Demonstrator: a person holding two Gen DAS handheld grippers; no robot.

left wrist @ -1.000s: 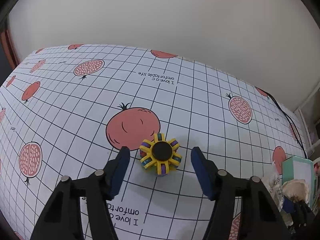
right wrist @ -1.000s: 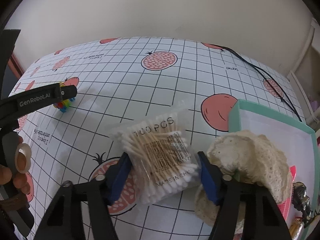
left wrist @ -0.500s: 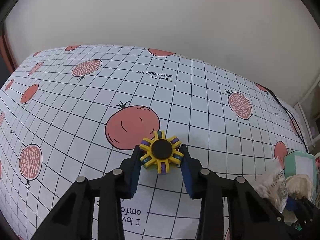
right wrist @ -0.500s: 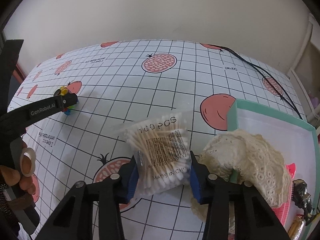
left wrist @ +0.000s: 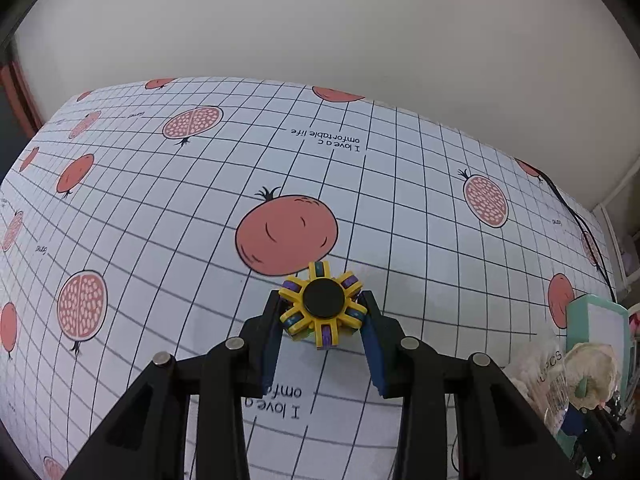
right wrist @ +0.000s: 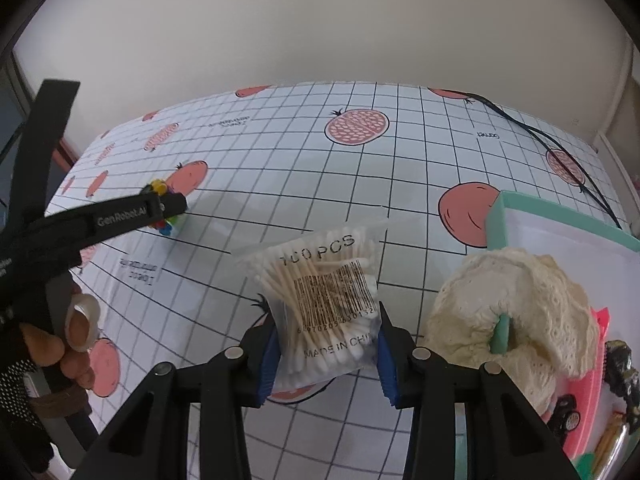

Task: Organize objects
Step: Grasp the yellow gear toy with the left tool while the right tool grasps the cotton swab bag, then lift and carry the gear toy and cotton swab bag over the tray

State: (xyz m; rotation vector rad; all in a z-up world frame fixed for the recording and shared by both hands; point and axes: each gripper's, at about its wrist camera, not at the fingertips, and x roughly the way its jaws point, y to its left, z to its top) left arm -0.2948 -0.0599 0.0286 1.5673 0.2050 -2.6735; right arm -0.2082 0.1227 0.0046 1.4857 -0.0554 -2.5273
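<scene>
Both tongs have closed since a second ago: left tongs pinch the spinner toy, right tongs the cotton-swab bag; both ready to lift.

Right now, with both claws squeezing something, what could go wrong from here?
The left gripper pinches the yellow spinner toy only by its spokes, so it might twist or pop free. The right gripper squeezes a slippery bag of cotton swabs, which could slide out or snag the lace cloth draped over the teal box.
</scene>
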